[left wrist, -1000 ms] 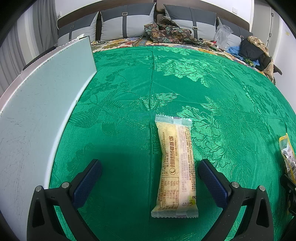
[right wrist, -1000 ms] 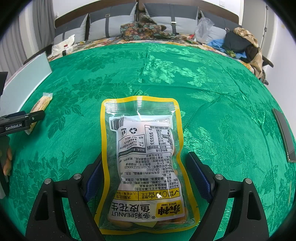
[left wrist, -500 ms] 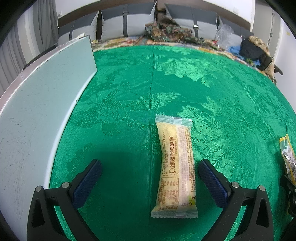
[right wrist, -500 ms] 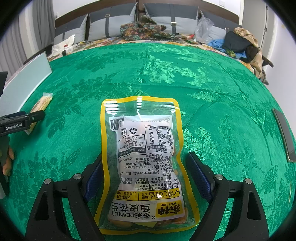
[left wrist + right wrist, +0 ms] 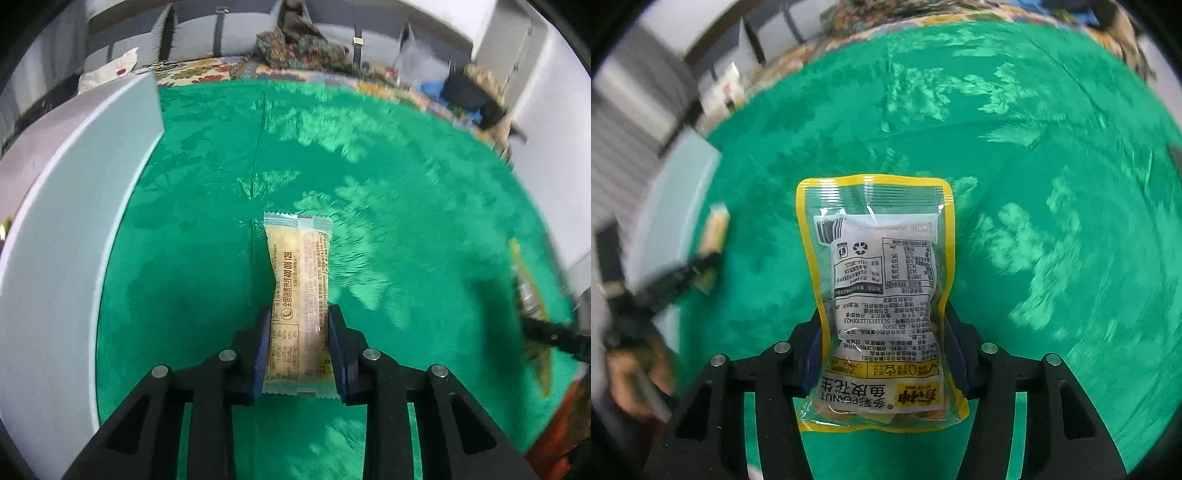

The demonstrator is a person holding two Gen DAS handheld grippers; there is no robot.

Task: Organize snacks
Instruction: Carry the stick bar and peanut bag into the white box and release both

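Snacks sat in both grippers: our left gripper (image 5: pixel 298 343) had clamped the pale yellow plastic-wrapped bar (image 5: pixel 300 306), our right gripper (image 5: pixel 882 350) was closing on the yellow-edged clear peanut pouch (image 5: pixel 881 302), above the green patterned bedspread (image 5: pixel 406 206).

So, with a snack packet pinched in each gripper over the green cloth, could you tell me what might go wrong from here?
1. The right gripper, jaws closing, pinches the peanut pouch only near its lower end; most of the pouch sticks out ahead and could flop or slip.
2. The left gripper squeezes the slim yellow bar packet visibly narrower; its contents might crush.
3. The two grippers work close together, so the packets could collide.
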